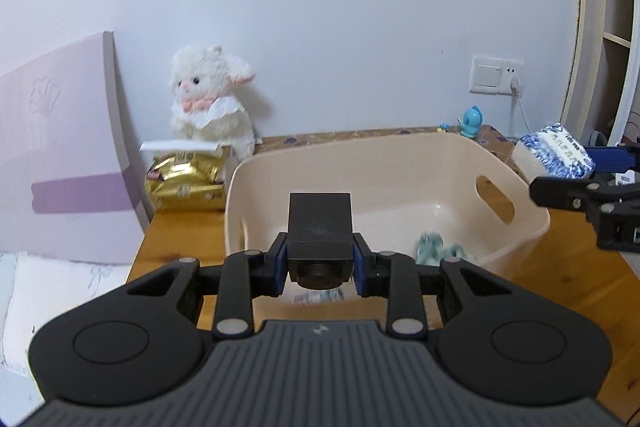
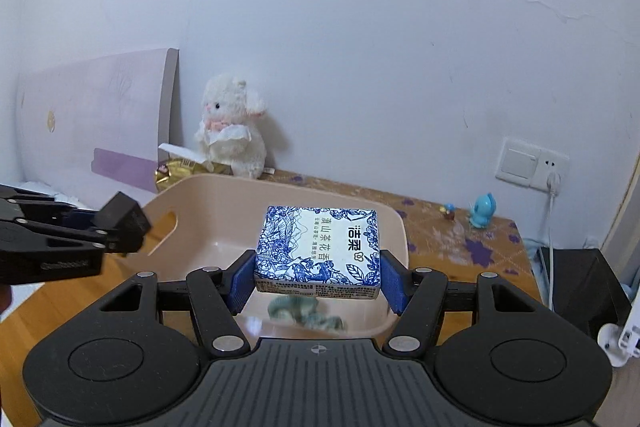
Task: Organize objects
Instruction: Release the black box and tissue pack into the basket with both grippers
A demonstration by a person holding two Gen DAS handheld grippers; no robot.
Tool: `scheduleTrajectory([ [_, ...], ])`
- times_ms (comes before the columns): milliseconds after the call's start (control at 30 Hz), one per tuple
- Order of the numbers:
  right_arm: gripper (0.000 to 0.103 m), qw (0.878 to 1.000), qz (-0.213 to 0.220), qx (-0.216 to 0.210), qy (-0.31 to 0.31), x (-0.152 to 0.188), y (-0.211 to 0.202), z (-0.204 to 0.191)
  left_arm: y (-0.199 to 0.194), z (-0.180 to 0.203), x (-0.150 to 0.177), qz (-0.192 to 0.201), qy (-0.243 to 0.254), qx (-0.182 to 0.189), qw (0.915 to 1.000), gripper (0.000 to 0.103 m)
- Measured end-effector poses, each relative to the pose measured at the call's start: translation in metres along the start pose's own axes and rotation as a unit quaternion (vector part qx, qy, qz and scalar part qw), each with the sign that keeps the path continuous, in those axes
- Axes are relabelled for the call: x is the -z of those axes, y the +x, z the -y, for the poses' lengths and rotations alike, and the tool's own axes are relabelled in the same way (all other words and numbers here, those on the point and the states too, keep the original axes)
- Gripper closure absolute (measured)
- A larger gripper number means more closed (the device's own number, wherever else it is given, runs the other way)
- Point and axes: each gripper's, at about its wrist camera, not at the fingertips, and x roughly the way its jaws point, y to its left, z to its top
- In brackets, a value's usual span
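Observation:
A beige plastic basket stands on the wooden table. My left gripper is shut on a black box and holds it over the basket's near left part. My right gripper is shut on a blue-and-white tissue pack and holds it above the basket's right side. A small green-white packet lies on the basket floor. Another packet shows under the black box.
A white plush lamb and a gold bag sit at the back left by a purple headboard. A blue toy figure, a wall socket and a black box are on the right.

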Motion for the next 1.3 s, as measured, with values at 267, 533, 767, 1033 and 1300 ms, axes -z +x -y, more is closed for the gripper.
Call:
scheduleTrajectory([
  [267, 0.042, 0.999, -0.043, 0.005, 0.014, -0.011, 0.051, 0.001, 0.062, 0.017, -0.017, -0.053, 0.013, -0.01, 0.9985, 0.069],
  [533, 0.042, 0.994, -0.105, 0.037, -0.009, 0.003, 0.104, -0.007, 0.109, 0.016, -0.005, -0.128, 0.003, -0.015, 0.9916, 0.069],
  [767, 0.041, 0.989, -0.142, 0.04, -0.013, 0.017, 0.126, -0.006, 0.124, 0.007, 0.005, -0.164, -0.008, -0.025, 0.9861, 0.069],
  [1033, 0.014, 0.994, -0.1, 0.042, -0.011, 0.006, 0.098, -0.008, 0.096, 0.004, -0.008, -0.113, -0.006, -0.022, 0.9933, 0.022],
  [1300, 0.0, 0.997, -0.061, 0.041, -0.001, -0.002, 0.05, -0.006, 0.05, -0.008, -0.009, -0.061, -0.004, -0.041, 0.9973, 0.005],
])
